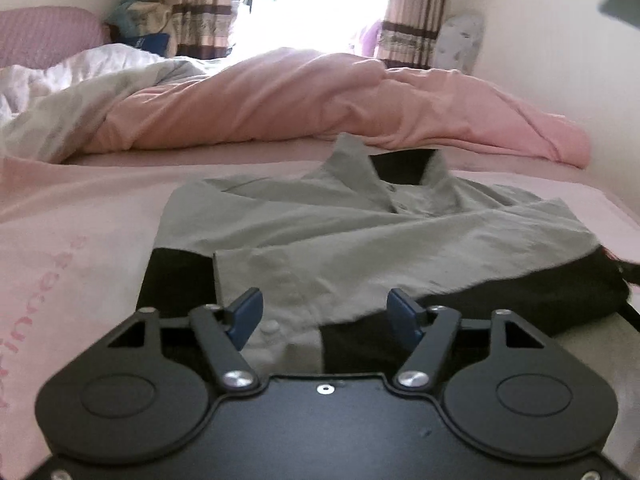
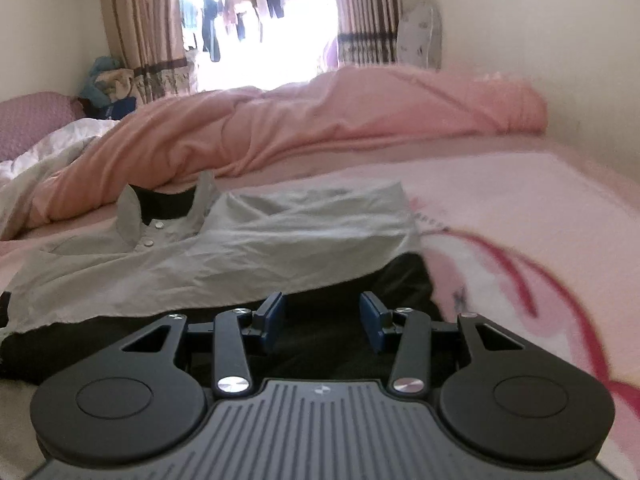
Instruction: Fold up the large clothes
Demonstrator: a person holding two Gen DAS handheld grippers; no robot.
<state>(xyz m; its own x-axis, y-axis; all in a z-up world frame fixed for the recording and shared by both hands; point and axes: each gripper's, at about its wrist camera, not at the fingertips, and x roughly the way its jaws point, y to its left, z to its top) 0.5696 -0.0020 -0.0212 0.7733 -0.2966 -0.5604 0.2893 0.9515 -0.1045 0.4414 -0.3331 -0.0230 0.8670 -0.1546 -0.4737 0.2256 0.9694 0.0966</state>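
A grey and black collared shirt [image 1: 360, 236] lies partly folded on the pink bed sheet [image 1: 72, 232], collar pointing away from me. My left gripper [image 1: 324, 312] is open and empty, low over the shirt's near button placket. In the right wrist view the same shirt [image 2: 224, 248] lies ahead and to the left. My right gripper [image 2: 322, 316] is open and empty, just above the shirt's black lower part [image 2: 332, 344] near its right edge.
A bunched pink duvet [image 1: 320, 100] lies across the bed behind the shirt, with a white and grey quilt [image 1: 60, 96] at far left. A wall [image 2: 580, 60] runs along the bed's right side. Curtains [image 2: 136, 28] and a bright window stand beyond.
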